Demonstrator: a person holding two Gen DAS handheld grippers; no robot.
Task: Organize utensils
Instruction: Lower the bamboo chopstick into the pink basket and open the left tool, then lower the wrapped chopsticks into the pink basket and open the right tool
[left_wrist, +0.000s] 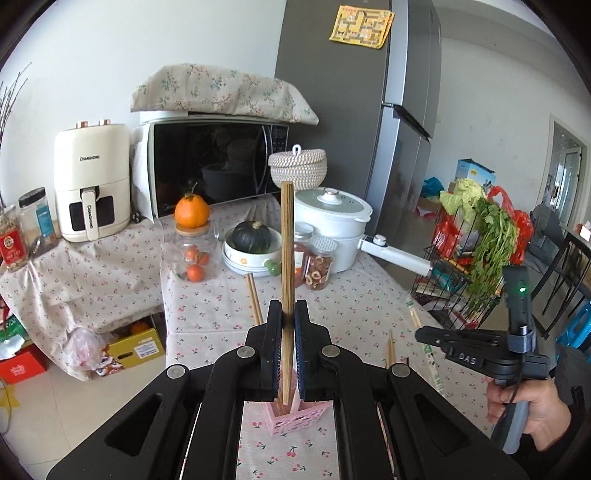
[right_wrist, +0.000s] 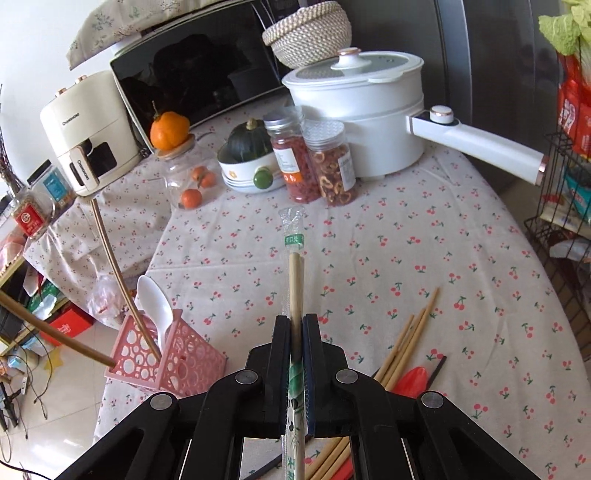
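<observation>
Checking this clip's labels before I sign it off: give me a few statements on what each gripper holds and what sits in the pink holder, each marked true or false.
1. The left gripper is shut on a bare wooden chopstick. True.
2. The right gripper is open with nothing in it. False: it is shut on wrapped chopsticks in a clear sleeve.
3. A white spoon stands in the pink holder. True.
4. The loose chopsticks by the right gripper stand in the holder. False: they lie on the tablecloth.
5. The pot has no lid. False: a lid with a knob covers it.
</observation>
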